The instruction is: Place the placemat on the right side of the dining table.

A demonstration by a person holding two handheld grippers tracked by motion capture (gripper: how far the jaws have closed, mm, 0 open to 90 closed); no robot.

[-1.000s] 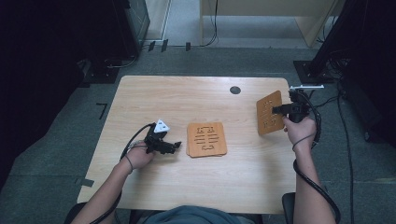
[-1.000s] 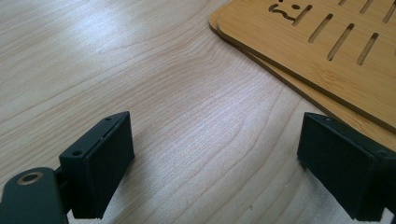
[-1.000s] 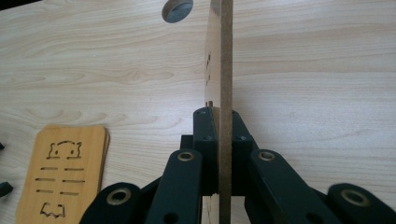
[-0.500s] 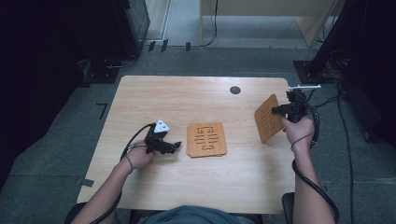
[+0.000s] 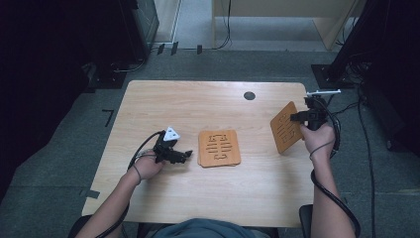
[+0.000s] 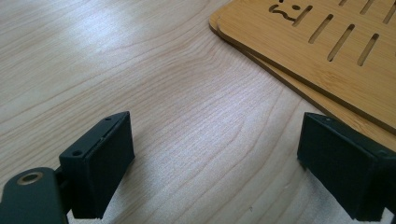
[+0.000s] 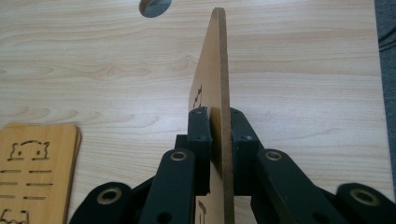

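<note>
A thin wooden board with cut slots (image 5: 285,128) stands on edge above the table's right side. My right gripper (image 5: 297,117) is shut on its near edge. In the right gripper view the board (image 7: 215,60) is seen edge-on, with a pad pressed on each face at my right gripper (image 7: 219,135). Those jaws have just been opening slightly, with the board still between them. A stack of two like boards (image 5: 219,148) lies flat mid-table. My left gripper (image 5: 187,154) rests just left of it, open, with nothing between its jaws (image 6: 215,158). The stack's corner (image 6: 327,51) lies beyond the right jaw.
The wooden table (image 5: 188,109) has a round cable hole (image 5: 249,95) near its far edge, also in the right gripper view (image 7: 154,7). The stack (image 7: 35,172) lies to the left of the held board. Dark equipment and cables sit on the floor around the table.
The board in the right gripper has tipped a little and sits slightly lower. Both hands have kept their place.
</note>
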